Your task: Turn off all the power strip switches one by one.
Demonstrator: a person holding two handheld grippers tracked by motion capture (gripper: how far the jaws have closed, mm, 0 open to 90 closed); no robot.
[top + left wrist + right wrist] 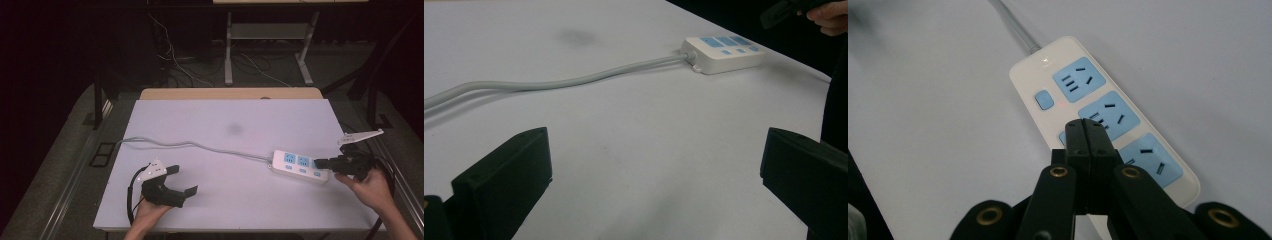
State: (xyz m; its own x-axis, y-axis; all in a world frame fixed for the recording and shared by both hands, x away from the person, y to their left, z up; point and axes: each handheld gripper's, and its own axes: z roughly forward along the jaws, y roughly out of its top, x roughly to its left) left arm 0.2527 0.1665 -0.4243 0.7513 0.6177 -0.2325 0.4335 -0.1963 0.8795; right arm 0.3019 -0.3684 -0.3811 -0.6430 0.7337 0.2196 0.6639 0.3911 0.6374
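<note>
A white power strip (299,166) with blue sockets and small blue switches lies at the right of the white table (230,125). Its grey cable (195,145) runs off to the left edge. My right gripper (320,163) hovers at the strip's right end, jaws shut with nothing between them. In the right gripper view the shut tips (1084,131) hang just above the power strip (1098,115), near its middle switch. My left gripper (182,181) rests at the front left, open and empty, and in its own view it looks across the table toward the power strip (721,52).
A wooden table edge (230,93) shows behind the white board. Beyond it stand metal stand legs (228,55) and loose cables on the floor. A dark smudge (234,129) marks the board's middle. Wide bare surface lies between the two grippers.
</note>
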